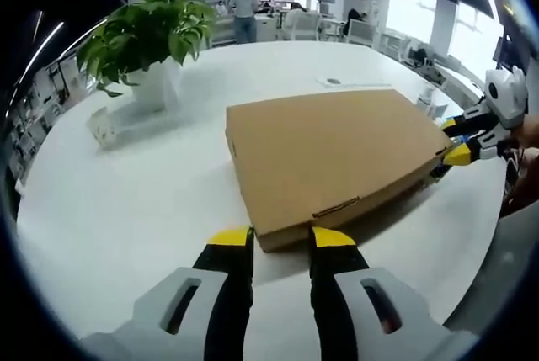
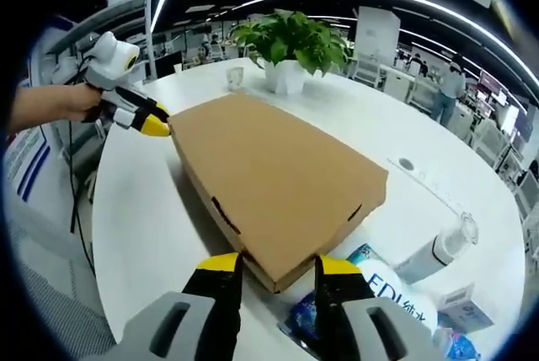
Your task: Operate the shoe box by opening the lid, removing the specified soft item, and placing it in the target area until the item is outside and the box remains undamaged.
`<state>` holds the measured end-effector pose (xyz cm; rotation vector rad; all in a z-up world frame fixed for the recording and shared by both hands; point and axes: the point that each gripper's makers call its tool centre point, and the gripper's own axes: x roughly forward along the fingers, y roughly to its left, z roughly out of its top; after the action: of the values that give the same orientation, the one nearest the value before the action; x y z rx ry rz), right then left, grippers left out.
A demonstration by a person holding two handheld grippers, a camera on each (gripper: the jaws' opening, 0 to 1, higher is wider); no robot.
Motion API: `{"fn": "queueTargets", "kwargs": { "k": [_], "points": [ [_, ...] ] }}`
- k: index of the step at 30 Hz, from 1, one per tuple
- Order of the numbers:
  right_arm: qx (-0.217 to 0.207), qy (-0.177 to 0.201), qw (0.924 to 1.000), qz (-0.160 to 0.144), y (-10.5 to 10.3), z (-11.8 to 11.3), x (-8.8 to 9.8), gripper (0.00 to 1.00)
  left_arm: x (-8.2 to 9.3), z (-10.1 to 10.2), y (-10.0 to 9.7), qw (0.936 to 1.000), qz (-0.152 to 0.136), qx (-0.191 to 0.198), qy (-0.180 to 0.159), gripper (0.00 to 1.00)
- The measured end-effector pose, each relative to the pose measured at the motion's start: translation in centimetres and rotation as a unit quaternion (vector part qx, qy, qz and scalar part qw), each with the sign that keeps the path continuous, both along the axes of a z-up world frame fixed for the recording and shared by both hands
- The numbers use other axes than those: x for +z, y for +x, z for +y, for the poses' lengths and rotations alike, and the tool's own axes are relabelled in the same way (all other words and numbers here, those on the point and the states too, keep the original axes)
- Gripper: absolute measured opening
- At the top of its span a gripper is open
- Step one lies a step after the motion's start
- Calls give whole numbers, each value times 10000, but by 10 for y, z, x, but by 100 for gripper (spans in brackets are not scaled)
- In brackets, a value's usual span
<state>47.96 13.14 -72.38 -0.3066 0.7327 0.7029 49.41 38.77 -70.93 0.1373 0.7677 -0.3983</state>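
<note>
your left gripper (image 1: 282, 239) has its two yellow-tipped fingers (image 1: 232, 239) standing apart, one to each side of the near corner of the shoe box (image 1: 333, 155), with nothing clamped between them — the corner sits just beyond the tips, right in the gap. the box is a flat brown cardboard one lying on the white table (image 1: 126, 209) with its lid down and its tabs tucked into the side wall. beyond your left finger and well off to that side is a potted plant (image 1: 147, 37) in a white pot, and a small white cup (image 1: 101, 125) stands near it. at the box's far corner, off past your right finger, the other gripper comes in from the right with its yellow tips against the box edge. in the right gripper view, your right gripper (image 2: 278, 267) is also spread open, fingers either side of the opposite corner of the box (image 2: 269, 176), the corner meeting the gap between the tips. just past your right finger lie a blue-and-white packet (image 2: 383, 281) and a clear bottle (image 2: 438, 252) on its side — both close to the box. far beyond the box the plant (image 2: 290, 41) stands, and the left gripper touches the far corner, a hand (image 2: 55, 104) gripping it.
</note>
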Motion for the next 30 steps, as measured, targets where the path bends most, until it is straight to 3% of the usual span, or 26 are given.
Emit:
{"fn": "queueTargets", "kwargs": {
  "k": [7,19,30],
  "points": [
    [-22,8,10000,-18,0,0,1,30,1,0,-1,10000,-4,-8,11,23],
    [15,165,9992,-359,-13,-5,27,32,15,-1,-10,9997,-191,-147,79,25],
    [-345,373,9973,-527,-41,-42,45,38,39,-9,-33,9984,-462,-334,48,28]
  ]
}}
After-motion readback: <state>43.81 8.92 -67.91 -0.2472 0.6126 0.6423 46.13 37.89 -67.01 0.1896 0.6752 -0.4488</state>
